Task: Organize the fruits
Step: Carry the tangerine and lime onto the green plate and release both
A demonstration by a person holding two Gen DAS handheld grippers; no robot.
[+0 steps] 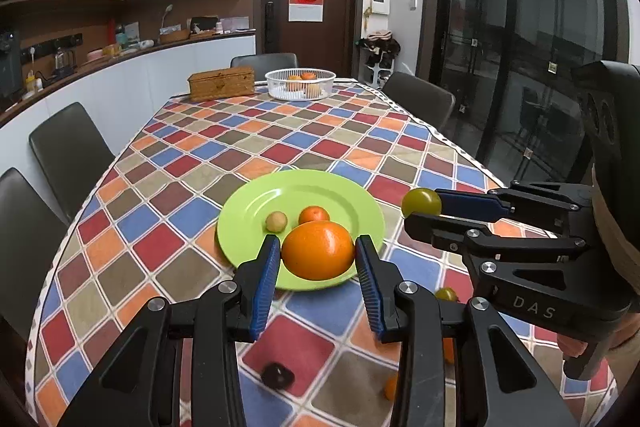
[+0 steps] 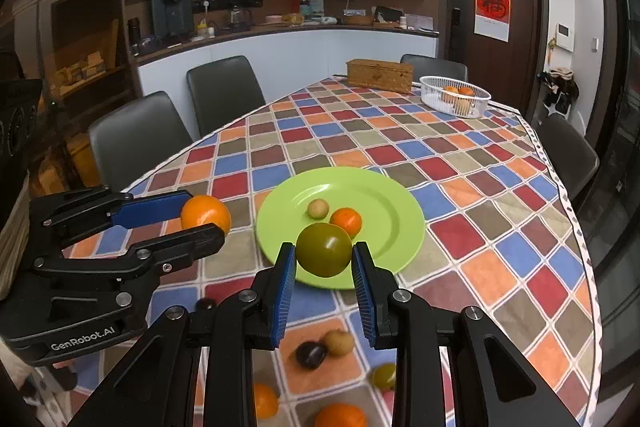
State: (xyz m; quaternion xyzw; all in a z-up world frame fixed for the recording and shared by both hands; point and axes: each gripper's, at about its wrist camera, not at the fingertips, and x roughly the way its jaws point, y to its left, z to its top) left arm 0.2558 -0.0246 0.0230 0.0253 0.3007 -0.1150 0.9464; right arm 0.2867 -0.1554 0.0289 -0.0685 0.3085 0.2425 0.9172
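Note:
A big orange (image 1: 318,250) is clamped between the blue pads of my left gripper (image 1: 318,251), held above the near rim of a green plate (image 1: 256,203). My right gripper (image 2: 324,255) is shut on a round green fruit (image 2: 323,249), also over the plate's near edge (image 2: 400,227). On the plate lie a small orange (image 1: 314,215) and a small tan fruit (image 1: 276,221). Each view shows the other gripper beside it: the right one (image 1: 422,205) with the green fruit, the left one (image 2: 204,217) with the orange (image 2: 206,214).
Loose fruits lie on the checked tablecloth near me: a dark one (image 2: 310,355), a tan one (image 2: 339,342), a green one (image 2: 384,375) and oranges (image 2: 340,415). At the far end stand a white basket (image 1: 300,84) with fruit and a wicker box (image 1: 221,83). Chairs ring the table.

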